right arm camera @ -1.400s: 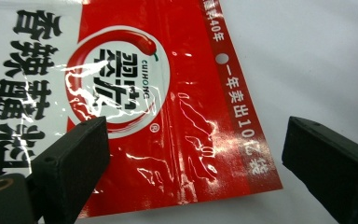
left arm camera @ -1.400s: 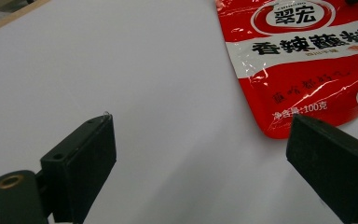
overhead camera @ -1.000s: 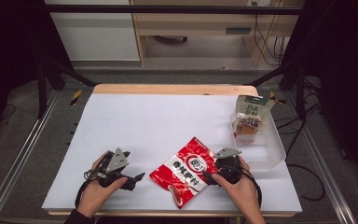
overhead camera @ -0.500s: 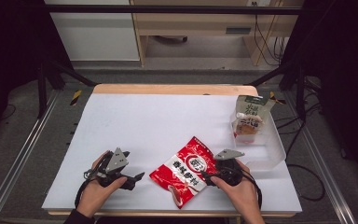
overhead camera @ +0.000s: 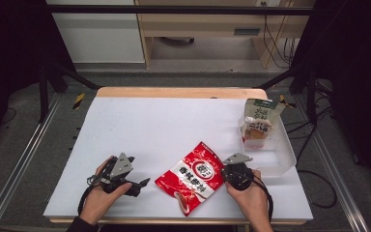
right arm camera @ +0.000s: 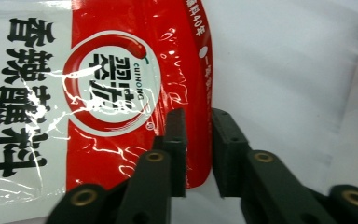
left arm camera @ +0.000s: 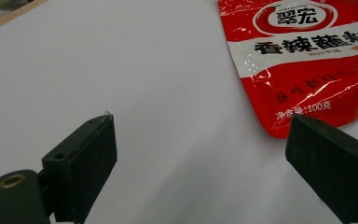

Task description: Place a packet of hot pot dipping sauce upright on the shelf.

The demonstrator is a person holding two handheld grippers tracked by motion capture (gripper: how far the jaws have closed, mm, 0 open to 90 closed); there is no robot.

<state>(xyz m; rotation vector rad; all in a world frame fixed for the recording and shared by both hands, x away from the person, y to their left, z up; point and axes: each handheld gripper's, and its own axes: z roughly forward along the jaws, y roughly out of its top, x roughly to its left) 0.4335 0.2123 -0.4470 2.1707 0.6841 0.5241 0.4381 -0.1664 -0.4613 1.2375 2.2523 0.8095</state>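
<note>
The right gripper point(right arm camera: 198, 154) has just been closing its fingers, now pinching the red sauce packet point(overhead camera: 192, 177) by its edge, low centre of the high view on the counter point(overhead camera: 140, 130). It looks ready to lift. The left gripper point(left arm camera: 205, 168) rests with fingers spread.

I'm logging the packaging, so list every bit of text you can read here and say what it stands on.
"翠宏" and "CUINONG": in the round logo on the red sauce pouch.
"香辣蘸料": big black letters on the pouch's white band.
"100克": near the pouch's bottom edge, in the left gripper view; the characters before it are blurred.
Small print along the pouch's side seam: too small to read.
Carton in the clear bin: print blurred, unreadable.
</note>
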